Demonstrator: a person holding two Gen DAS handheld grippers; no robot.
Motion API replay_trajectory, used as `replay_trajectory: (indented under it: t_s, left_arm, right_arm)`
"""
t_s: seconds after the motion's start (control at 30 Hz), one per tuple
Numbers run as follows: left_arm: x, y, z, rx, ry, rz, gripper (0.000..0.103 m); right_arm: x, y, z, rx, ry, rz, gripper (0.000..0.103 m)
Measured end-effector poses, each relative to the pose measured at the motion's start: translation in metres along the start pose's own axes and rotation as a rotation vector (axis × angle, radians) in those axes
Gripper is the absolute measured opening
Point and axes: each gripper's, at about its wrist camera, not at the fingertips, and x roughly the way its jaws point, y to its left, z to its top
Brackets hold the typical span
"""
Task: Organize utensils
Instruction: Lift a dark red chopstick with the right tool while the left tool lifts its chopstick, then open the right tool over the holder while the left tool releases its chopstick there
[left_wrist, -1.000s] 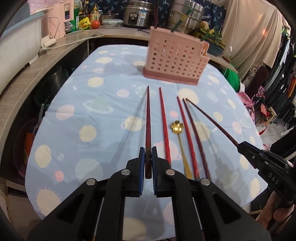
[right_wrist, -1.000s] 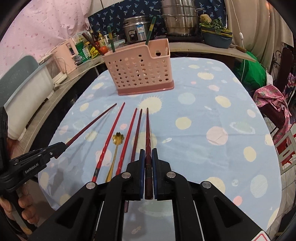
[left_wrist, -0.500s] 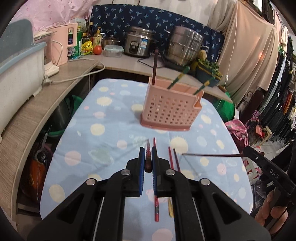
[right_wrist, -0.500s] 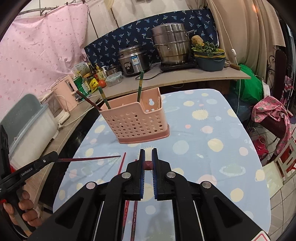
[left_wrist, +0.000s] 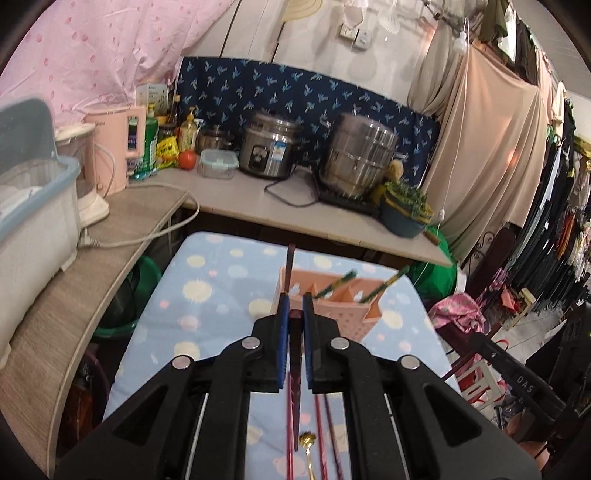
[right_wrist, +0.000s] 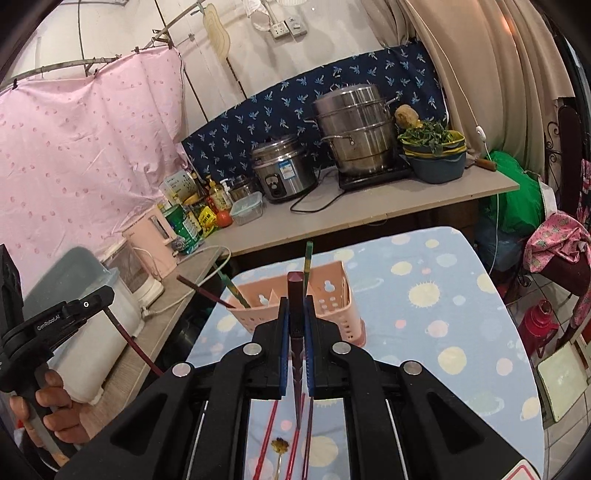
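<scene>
left wrist view: the left gripper (left_wrist: 294, 314) is clamped on a dark red chopstick (left_wrist: 294, 354), with the pink utensil basket (left_wrist: 334, 306) just beyond at 12 o'clock on the spotted tablecloth (left_wrist: 207, 295). right wrist view: the right gripper (right_wrist: 295, 317) pinches another chopstick (right_wrist: 295, 295); basket at 12 o'clock, gold spoon (right_wrist: 279, 448) lying at 6 o'clock.

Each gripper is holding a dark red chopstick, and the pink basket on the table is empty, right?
Not quite. Each gripper does hold a dark red chopstick: the left gripper and the right gripper are both shut on one. But the pink basket is not empty. The right wrist view shows green chopsticks and another dark one already standing in it.
</scene>
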Motion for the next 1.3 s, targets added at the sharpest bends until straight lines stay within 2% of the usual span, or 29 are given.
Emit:
replay_trajectory:
  t_s: [0.17,0.33,0.53,0.63,0.77,0.97,1.13,1.23,1.3]
  left_arm:
    - [-0.016,-0.013,0.047,-0.004,-0.111,-0.034,0.007]
    - [-0.028,-0.025,0.087,0.011,-0.235,-0.017,0.007]
    - [-0.016,-0.039,0.121,0.045,-0.319,0.025,0.007]
    - [-0.001,-0.043,0.129,0.059,-0.336,0.04,0.007]
    - [0.023,-0.04,0.131,0.052,-0.336,0.031,0.007]
    - [0.072,-0.027,0.112,0.023,-0.273,0.031,0.007]
    - [0.103,-0.012,0.093,-0.002,-0.204,0.035,0.007]
    - [0.115,-0.006,0.086,-0.01,-0.172,0.044,0.007]
    - [0.119,-0.004,0.082,-0.016,-0.157,0.047,0.007]
  right_arm:
    - [-0.001,0.005,0.041,0.032,-0.1,0.028,0.007]
    - [0.015,0.012,0.078,0.054,-0.152,0.043,0.007]
    - [0.038,0.013,0.105,0.087,-0.196,0.036,0.007]
    - [0.056,0.009,0.111,0.103,-0.182,0.024,0.007]
    - [0.082,0.0,0.105,0.11,-0.129,0.002,0.007]
    - [0.116,-0.014,0.077,0.116,-0.035,-0.025,0.007]
    - [0.129,-0.02,0.064,0.121,0.006,-0.034,0.007]
    - [0.129,-0.021,0.06,0.121,0.004,-0.046,0.014]
    - [0.127,-0.022,0.059,0.12,0.001,-0.051,0.015]
